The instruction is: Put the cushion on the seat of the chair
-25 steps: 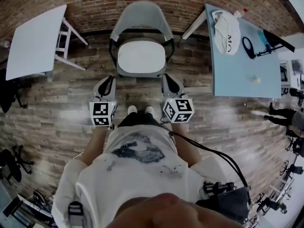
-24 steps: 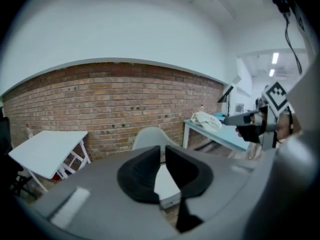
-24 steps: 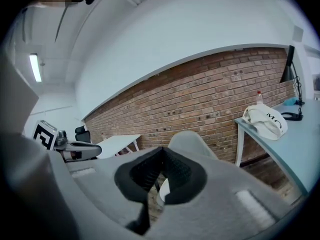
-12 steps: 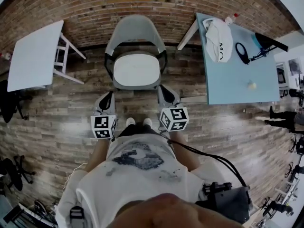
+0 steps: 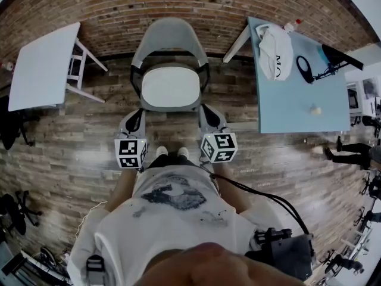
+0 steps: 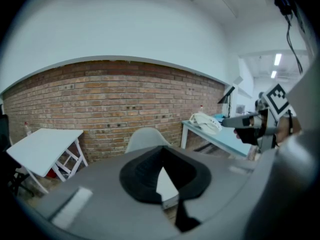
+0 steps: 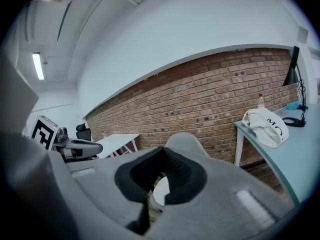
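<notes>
In the head view, the grey moulded shell chair (image 5: 169, 37) stood at 12 o'clock from the person, its back to the red brick wall (image 5: 119, 8). The white rounded-square cushion (image 5: 171, 87) lay flat on its seat, covering nearly all of it inside the curved armrests. The left gripper (image 5: 135, 117) was at about 11 o'clock, just short of the seat's front left corner and not touching it. Its jaws were brought fully together with nothing between them. The right gripper (image 5: 208, 109) was at about 1 o'clock by the front right corner, also clear of the chair, its jaws likewise closed and empty. Both pointed towards the chair and slightly downward, their marker cubes nearest the person's white printed T-shirt (image 5: 172, 219). Each gripper view showed a sliver of the cushion through the dark notch between its meeting jaws. The tips of a pair of white shoes (image 5: 169, 152) showed between the cubes on the wood-plank floor (image 5: 71, 154). A black cable (image 5: 256, 189) ran from the right gripper back to 5 o'clock. A white rectangular table (image 5: 41, 64) stood at 10 o'clock. A light blue rectangular table (image 5: 297, 100) stood at 2 o'clock, carrying a white cloth bag (image 5: 275, 43) and a black looped strap (image 5: 305, 67). Another person's legs (image 5: 345, 151) appeared at 3 o'clock, near the frame's edge.
</notes>
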